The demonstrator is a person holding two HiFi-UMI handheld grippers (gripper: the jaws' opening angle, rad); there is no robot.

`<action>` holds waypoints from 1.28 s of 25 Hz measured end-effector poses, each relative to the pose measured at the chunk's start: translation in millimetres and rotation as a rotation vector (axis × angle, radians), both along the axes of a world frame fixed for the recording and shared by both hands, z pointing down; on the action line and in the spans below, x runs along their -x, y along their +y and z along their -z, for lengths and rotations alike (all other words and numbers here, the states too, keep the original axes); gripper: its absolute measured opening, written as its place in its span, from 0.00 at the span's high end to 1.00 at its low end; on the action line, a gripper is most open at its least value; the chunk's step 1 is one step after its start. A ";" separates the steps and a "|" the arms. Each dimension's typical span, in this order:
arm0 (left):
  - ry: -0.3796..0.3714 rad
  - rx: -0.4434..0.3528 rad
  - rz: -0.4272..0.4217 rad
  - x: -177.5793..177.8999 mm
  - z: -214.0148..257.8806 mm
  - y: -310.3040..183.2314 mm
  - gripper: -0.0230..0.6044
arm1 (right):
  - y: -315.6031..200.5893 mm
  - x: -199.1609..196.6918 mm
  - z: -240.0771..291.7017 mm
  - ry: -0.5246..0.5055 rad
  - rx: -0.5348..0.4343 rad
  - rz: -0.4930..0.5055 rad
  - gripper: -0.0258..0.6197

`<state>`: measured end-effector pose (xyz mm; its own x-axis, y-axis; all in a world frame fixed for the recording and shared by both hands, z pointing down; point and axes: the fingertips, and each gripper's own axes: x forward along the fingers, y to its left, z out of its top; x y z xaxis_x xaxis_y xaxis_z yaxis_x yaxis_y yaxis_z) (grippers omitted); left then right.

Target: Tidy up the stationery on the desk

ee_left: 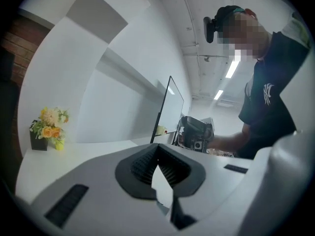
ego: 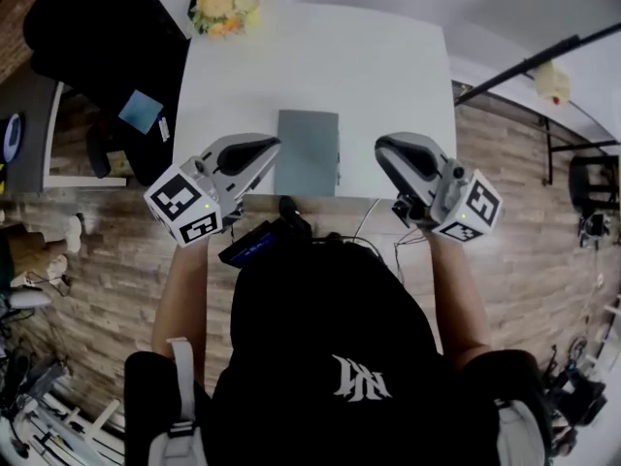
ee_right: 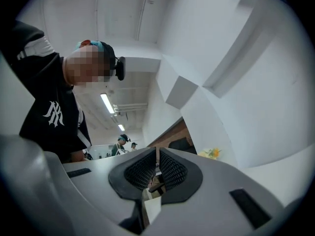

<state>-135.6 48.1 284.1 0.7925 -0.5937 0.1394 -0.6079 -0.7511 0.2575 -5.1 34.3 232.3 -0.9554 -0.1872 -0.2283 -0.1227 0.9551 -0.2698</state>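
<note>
1. Presently both tools are held clear of the white desk [ego: 388, 56]. They sit side by side near its lower edge in the head view and point toward the top of the frame
2. Left gripper [ego: 268, 148]: jaws pressed together with nothing between them. Its own view shows the ribbed pads meeting, with only desk top and wall beyond
3. Right gripper [ego: 384, 149]: jaws drawn together to a thin slit, nothing pinched. What shows past the slit is the room behind
4. Task item: a grey notebook [ego: 307, 153] lies flat and closed at centre frame, close to the desk's lower edge. Whether it is a notebook, a folder or a slim case cannot be settled from these views. The only other thing seen on the top is a bunch of flowers [ego: 225, 8] at its upper left corner
5. Governing relation: the notebook lies between the two tools, and its long axis runs up and down the frame, roughly parallel to both. The left tip appears just beside the notebook's left edge. A strip of bare desk separates the right tip from the right edge. The left gripper is judged the nearer, and neither touches it
6. Assessment: any pick-up would first need the jaws spread, then a descent onto a long edge
</note>
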 end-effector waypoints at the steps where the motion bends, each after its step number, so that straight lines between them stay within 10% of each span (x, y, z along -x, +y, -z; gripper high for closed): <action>1: -0.007 0.001 -0.006 -8.7 0.8 9.9 0.96 | 11.1 -6.6 5.4 -0.009 -0.001 0.006 0.88; 12: -0.042 0.082 -0.034 -85.0 -22.8 110.2 0.96 | 110.8 -50.8 -29.9 0.066 0.033 0.096 0.89; 32: -0.054 0.062 0.012 -81.5 -3.3 155.1 0.96 | 154.1 -25.9 -44.8 0.122 0.042 0.188 0.89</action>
<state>-54.1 203.3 287.4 0.7757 -0.5919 0.2189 -0.6311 -0.7272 0.2699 20.8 188.4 277.1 -0.9944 -0.0099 -0.1050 0.0227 0.9524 -0.3042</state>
